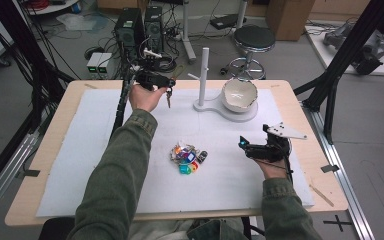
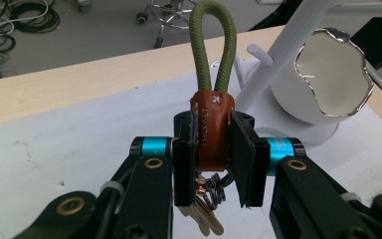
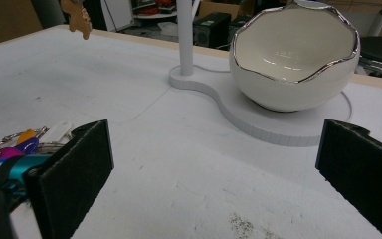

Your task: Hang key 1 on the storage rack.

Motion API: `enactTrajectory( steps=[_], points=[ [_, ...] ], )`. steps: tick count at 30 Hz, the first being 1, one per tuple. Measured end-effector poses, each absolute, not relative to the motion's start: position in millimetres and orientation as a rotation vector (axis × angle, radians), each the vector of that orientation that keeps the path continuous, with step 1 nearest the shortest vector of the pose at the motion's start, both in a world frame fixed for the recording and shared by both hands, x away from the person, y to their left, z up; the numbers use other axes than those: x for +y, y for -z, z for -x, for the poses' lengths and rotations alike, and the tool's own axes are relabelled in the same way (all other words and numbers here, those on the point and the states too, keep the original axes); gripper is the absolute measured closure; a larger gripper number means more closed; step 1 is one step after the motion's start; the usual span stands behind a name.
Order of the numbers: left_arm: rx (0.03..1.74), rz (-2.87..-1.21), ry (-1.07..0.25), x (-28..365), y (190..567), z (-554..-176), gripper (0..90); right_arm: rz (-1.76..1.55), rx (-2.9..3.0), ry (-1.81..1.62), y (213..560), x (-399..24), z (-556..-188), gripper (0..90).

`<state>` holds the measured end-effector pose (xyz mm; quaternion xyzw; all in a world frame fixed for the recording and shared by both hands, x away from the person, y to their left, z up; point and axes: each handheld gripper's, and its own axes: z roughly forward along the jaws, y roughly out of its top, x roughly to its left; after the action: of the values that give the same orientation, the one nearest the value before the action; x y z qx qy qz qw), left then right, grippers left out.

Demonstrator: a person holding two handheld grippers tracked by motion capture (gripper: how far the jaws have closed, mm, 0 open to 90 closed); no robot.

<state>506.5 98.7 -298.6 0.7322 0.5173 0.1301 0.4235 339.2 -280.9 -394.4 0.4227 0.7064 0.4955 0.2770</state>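
- While the left gripper (image 2: 214, 164) has its jaws clamped on the brown leather tab of the keychain (image 2: 213, 134), the green cord loop stands upright above them and the keys dangle below; it hangs above the far part of the surface (image 1: 70, 165), just left of the white stand (image 1: 204, 75).
- Judging by that, the step in hand is hanging the loop on the stand's short peg (image 2: 258, 54).
- To do it well, keep the loop open and facing the peg's tip, then come in along the peg's own line rather than from the side.
- Lift slightly above the peg, slide the loop over it, then lower so the cord seats before loosening the jaws.
- Watch the dangling keys: they could swing into the post or the egg-shaped white bowl (image 3: 293, 55) beside it.
- The right gripper (image 3: 214, 169) sits with jaws wide apart and nothing between them, near the right edge, beside the pile of remaining keychains (image 1: 187, 157); it can wait there.
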Motion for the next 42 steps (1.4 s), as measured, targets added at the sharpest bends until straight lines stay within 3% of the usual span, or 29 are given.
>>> enactTrajectory(
  steps=[42],
  points=[
    [1.235, -1.867, -0.25, 66, 322, -511, 72.7, -1.133, 1.909, -1.329, 396, -281, -341, 0.6]
  ],
)
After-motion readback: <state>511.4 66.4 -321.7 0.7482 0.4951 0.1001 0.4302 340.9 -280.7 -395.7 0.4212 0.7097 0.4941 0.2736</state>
